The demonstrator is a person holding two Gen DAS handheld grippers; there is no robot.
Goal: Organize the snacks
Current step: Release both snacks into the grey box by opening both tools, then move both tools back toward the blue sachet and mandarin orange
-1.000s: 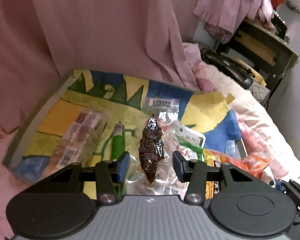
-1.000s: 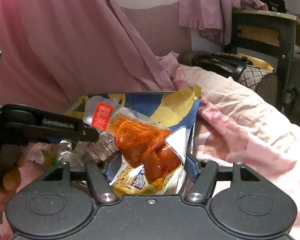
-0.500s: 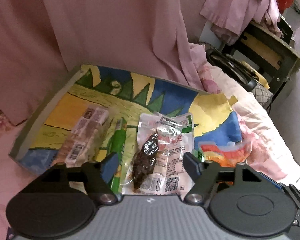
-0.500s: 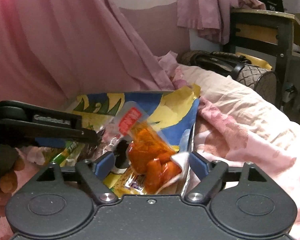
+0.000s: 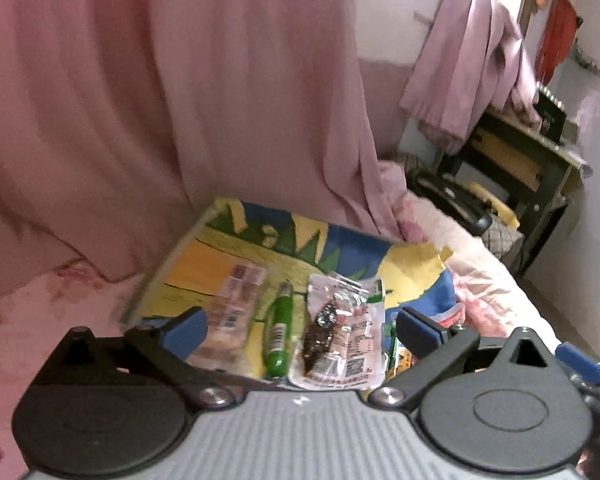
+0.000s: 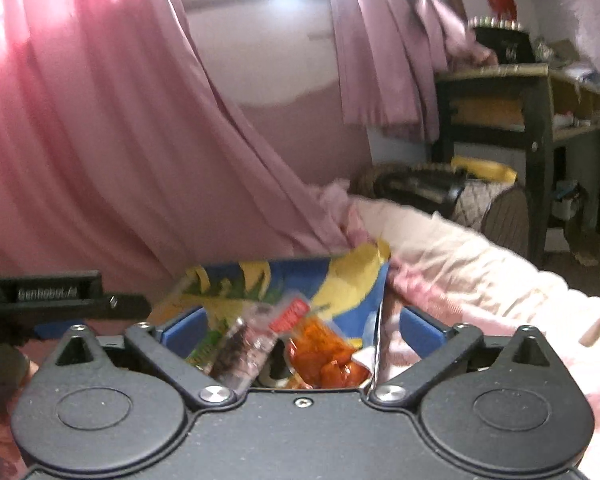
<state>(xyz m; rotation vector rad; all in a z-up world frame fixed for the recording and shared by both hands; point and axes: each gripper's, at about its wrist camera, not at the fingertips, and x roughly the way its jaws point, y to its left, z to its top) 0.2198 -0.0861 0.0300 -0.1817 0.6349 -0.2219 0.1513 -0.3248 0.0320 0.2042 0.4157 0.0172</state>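
Several snack packs lie on a colourful painted board [image 5: 220, 256] on the bed. From left to right they are a beige pack [image 5: 236, 312], a green tube [image 5: 280, 332], and a dark brown snack [image 5: 320, 336] on top of a clear printed pack [image 5: 356, 344]. My left gripper [image 5: 302, 328] hovers above them, jaws opening wide, with nothing pressed between the pads. My right gripper [image 6: 302, 332] is also opening over an orange snack pack [image 6: 324, 356] and a dark pack [image 6: 240, 356], which lie loose on the board [image 6: 340, 284]. The left gripper [image 6: 60, 296] shows at the left edge of the right wrist view.
A pink curtain [image 5: 180, 100] hangs close behind the board. Pink bedding [image 6: 480, 272] spreads to the right. Beyond the bedding are a black bag [image 5: 452, 200], a dark wooden desk [image 6: 540, 96] and a purple cloth [image 5: 472, 68] hanging.
Both grippers opened wide and rose back from the board. The left one let go of the dark brown snack and the right one let go of the orange pack, which dropped flat.
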